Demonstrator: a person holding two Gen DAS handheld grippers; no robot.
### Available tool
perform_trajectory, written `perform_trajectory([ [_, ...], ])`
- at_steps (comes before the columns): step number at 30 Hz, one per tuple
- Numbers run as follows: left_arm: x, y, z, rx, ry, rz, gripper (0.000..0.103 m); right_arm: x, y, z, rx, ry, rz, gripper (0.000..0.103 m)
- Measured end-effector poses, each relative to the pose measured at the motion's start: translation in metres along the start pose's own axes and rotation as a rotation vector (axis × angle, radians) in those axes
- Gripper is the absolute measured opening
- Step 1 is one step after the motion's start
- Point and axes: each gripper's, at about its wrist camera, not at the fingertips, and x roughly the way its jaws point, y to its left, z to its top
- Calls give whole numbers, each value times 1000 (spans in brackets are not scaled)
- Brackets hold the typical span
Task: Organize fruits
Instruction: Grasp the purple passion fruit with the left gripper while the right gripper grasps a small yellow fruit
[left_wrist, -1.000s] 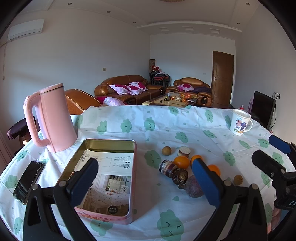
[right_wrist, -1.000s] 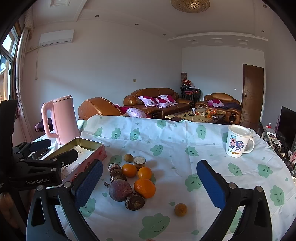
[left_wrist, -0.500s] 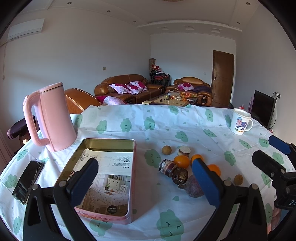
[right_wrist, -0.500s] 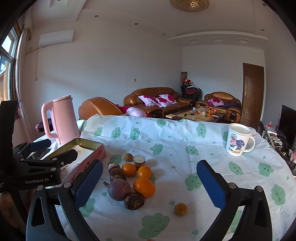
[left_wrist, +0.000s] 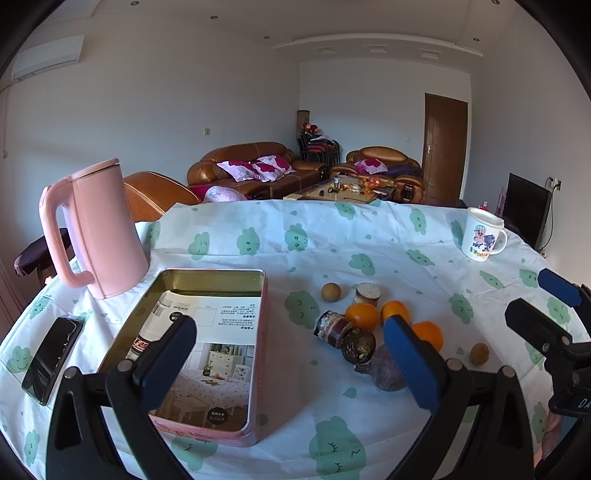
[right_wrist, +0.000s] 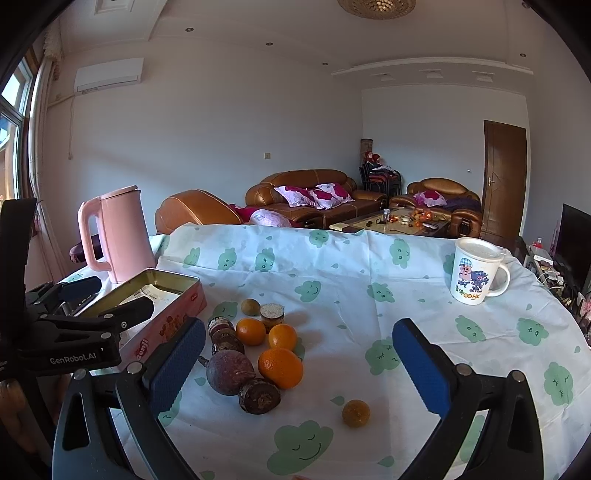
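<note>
- Left gripper (left_wrist: 291, 363) is seen spread wide at the bottom of the left wrist view, nothing held; its left pad overlaps the pink tin (left_wrist: 258, 369).
- Right gripper (right_wrist: 297, 360) is likewise spread wide and empty, low in the right wrist view.
- Fruit pile (right_wrist: 258, 354) is shown unobstructed at lower centre of the right view only; in the left view one orange (left_wrist: 428, 334) is partly hidden by a pad.
- One small brown fruit (right_wrist: 355, 413) lies apart, lower centre.
- Phone (left_wrist: 51, 360) is seen only in the left view, lower left.
- Pink kettle (left_wrist: 96, 232) stands behind the tin, left.
- Cartoon mug (right_wrist: 474, 271) stands far right.
- Sofas (right_wrist: 314, 194) are visible beyond the table.
</note>
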Motion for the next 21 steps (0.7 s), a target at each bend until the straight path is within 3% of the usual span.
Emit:
perform_trajectory([
  [12, 20, -8, -10, 6, 56, -12, 102, 16, -25, -19, 37, 53, -60, 102],
  [17, 34, -14, -19, -25, 129, -74, 87, 29, -45, -36, 79, 133, -82, 97],
  [21, 42, -29, -25, -22, 165, -121, 70, 40, -51, -42, 77, 199, -85, 77],
])
